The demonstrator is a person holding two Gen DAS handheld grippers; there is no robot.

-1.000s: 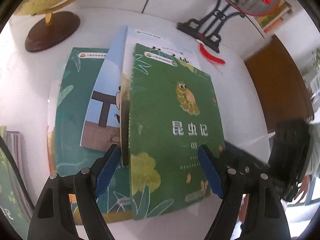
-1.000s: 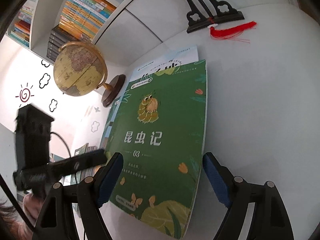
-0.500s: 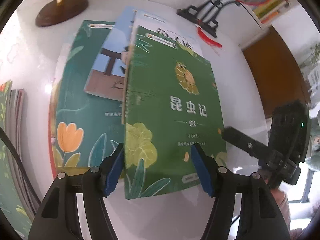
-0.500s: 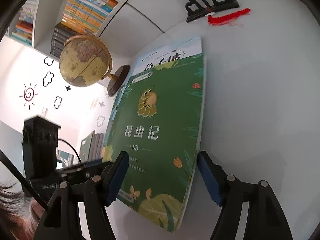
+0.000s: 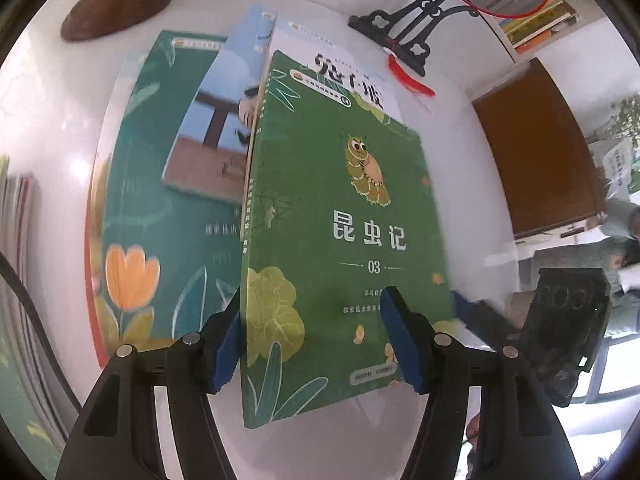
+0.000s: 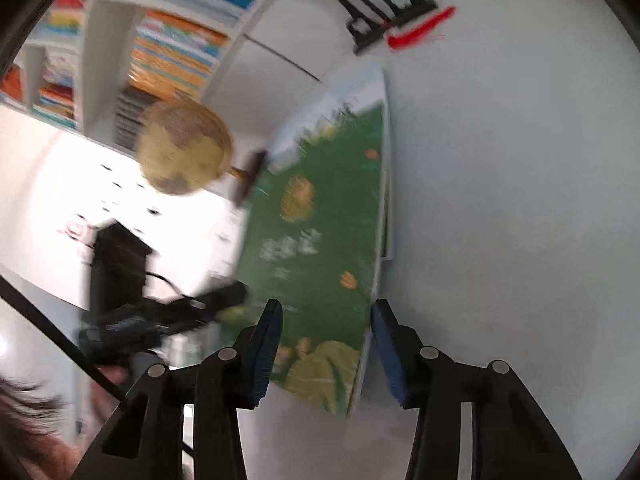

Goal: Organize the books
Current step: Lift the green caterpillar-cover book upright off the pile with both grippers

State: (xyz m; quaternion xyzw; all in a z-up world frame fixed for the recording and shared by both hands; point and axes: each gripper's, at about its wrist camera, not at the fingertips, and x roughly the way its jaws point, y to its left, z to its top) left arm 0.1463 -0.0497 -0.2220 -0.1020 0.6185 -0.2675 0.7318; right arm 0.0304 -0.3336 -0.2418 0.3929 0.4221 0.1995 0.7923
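Books are spread on the white surface (image 5: 472,208), and the green book (image 5: 344,216) lies uppermost, overlapping a white-covered book (image 5: 344,40), a blue book (image 5: 216,128) and a teal book (image 5: 160,208). The left gripper (image 5: 312,340) is seen half open, its jaws having just been closing: one pad stands at the green book's spine, the other over its cover. The right gripper (image 6: 324,352) is shown narrowing around the same book's near corner at the page edge; through the blur, contact cannot be told. A globe (image 6: 184,152) is seen at the far edge.
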